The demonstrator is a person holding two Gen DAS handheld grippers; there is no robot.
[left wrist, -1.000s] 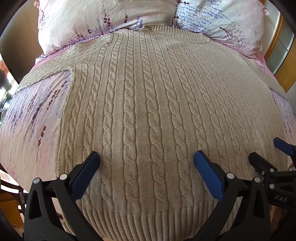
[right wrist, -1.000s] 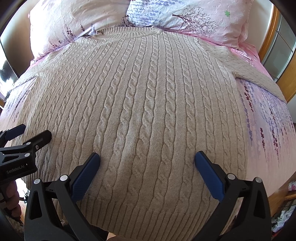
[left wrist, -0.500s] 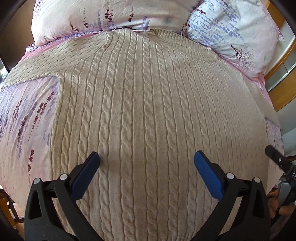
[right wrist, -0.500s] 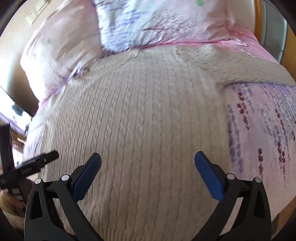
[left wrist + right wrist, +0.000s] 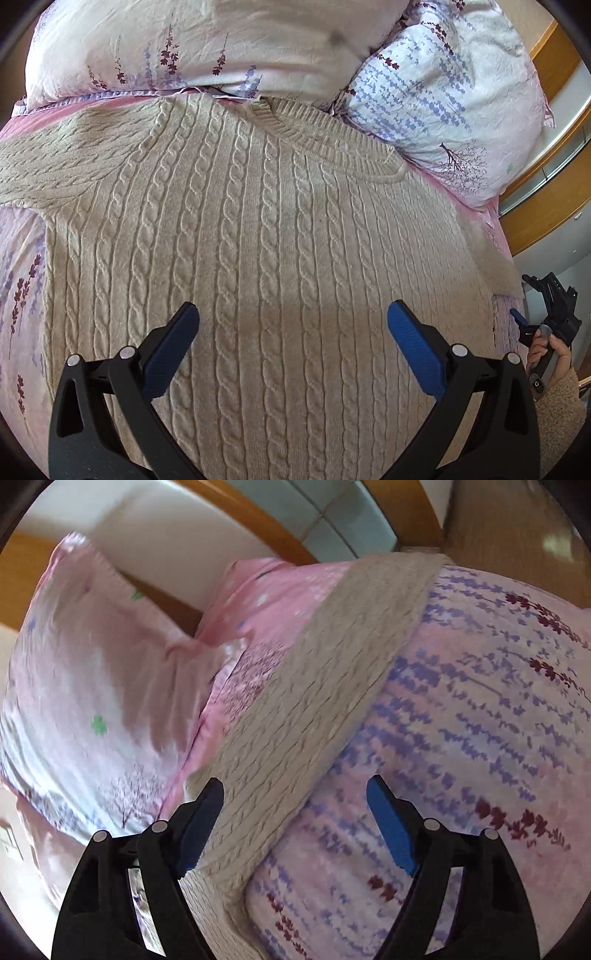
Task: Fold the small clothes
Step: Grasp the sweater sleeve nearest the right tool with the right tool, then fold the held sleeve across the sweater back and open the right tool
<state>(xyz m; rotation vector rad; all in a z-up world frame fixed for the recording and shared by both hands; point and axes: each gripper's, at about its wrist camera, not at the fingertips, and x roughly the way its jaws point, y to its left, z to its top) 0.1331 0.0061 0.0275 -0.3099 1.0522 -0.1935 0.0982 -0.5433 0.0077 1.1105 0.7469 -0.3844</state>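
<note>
A beige cable-knit sweater lies flat, front up, on the bed, its collar toward the pillows and its left sleeve stretched out to the left. My left gripper is open and empty, hovering over the sweater's chest. My right gripper is open and empty, over the sweater's right sleeve, which runs away across the bed to its edge. The right gripper also shows in the left wrist view, off the right side of the bed.
The sweater rests on a pink bedsheet with purple flower print. Two floral pillows lie at the head of the bed. A wooden frame and glass panels stand beyond the bed on the right.
My left gripper moved up the sweater from the hem toward the chest. My right gripper swung right, off the sweater's body, to above the right sleeve. Both stayed open.
</note>
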